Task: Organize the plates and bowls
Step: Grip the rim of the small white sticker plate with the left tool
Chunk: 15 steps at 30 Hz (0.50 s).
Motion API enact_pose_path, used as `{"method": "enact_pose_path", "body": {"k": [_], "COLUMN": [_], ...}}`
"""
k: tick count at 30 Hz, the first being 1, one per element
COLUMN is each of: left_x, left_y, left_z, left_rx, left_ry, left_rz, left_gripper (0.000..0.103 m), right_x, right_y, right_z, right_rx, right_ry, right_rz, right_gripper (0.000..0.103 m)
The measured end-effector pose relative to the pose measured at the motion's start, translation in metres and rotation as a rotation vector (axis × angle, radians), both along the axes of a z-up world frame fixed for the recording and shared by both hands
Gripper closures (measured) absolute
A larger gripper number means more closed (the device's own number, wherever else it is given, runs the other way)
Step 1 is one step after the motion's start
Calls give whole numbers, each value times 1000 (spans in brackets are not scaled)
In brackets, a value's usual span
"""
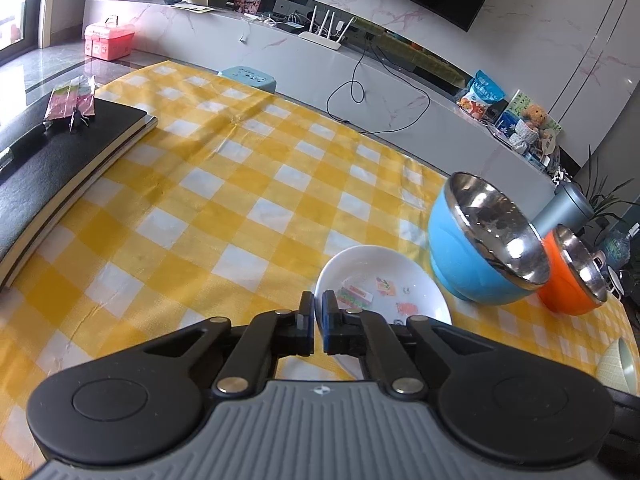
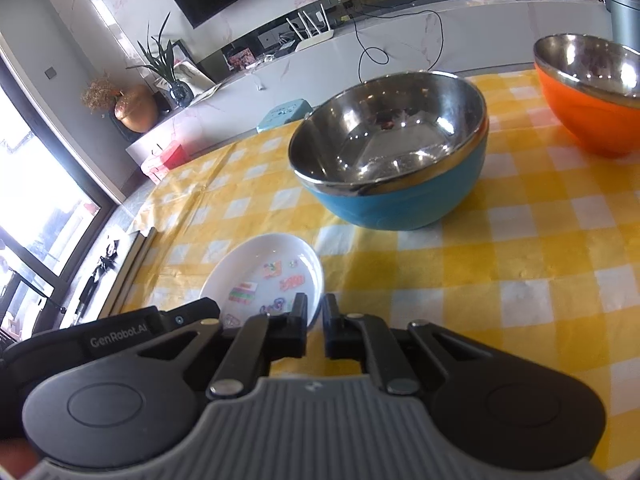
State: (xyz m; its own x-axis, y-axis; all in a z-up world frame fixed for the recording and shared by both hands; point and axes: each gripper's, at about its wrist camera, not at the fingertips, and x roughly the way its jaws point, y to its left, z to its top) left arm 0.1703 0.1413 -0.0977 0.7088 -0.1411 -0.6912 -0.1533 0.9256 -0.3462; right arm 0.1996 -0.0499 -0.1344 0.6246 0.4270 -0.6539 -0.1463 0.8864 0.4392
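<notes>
The small white plate (image 1: 384, 276), printed with little coloured pictures, lies on the yellow checked tablecloth (image 1: 224, 200) right in front of me. My left gripper (image 1: 318, 314) has its jaws drawn in narrow on the plate's left rim: the white edge runs down through the slit between the two black fingers (image 1: 307, 320), and they pinch it. My right gripper (image 2: 315, 320) does the same on the opposite rim, its fingers (image 2: 298, 322) nearly together with the plate's edge caught between them. In the right wrist view my left gripper's black body shows at the lower left, just beside the plate.

Just beyond the plate stands the blue bowl (image 2: 396, 204) with a shiny steel lining, upright on the cloth and close to the plate; whether the two touch I can't quite tell through the fisheye bend. Further to the right sits the orange bowl (image 2: 592, 108), also steel inside, a little apart from the blue one. At the far right edge of the left view something pale and ribbed (image 1: 618, 364) pokes in, possibly another dish.

On the left side of the table a black notebook (image 1: 60, 160) lies with a pen and a pink packet (image 1: 74, 100) on top. Behind the table runs a marble ledge holding a white router (image 1: 322, 36).
</notes>
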Motion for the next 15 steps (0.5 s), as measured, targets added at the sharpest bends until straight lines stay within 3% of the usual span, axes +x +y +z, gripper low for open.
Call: {"method": "enact_pose_path", "body": {"k": [15], "left_x": [-83], "left_y": [-38], "left_z": [50], "left_rx": [-69], "left_ry": [-26], "left_rz": [-29], "left_gripper": [100], "right_x": [-91], "right_y": [-52], "right_z": [48], "right_rx": [10], "right_ry": [-38], "right_rz": [-34], "right_gripper": [99]}}
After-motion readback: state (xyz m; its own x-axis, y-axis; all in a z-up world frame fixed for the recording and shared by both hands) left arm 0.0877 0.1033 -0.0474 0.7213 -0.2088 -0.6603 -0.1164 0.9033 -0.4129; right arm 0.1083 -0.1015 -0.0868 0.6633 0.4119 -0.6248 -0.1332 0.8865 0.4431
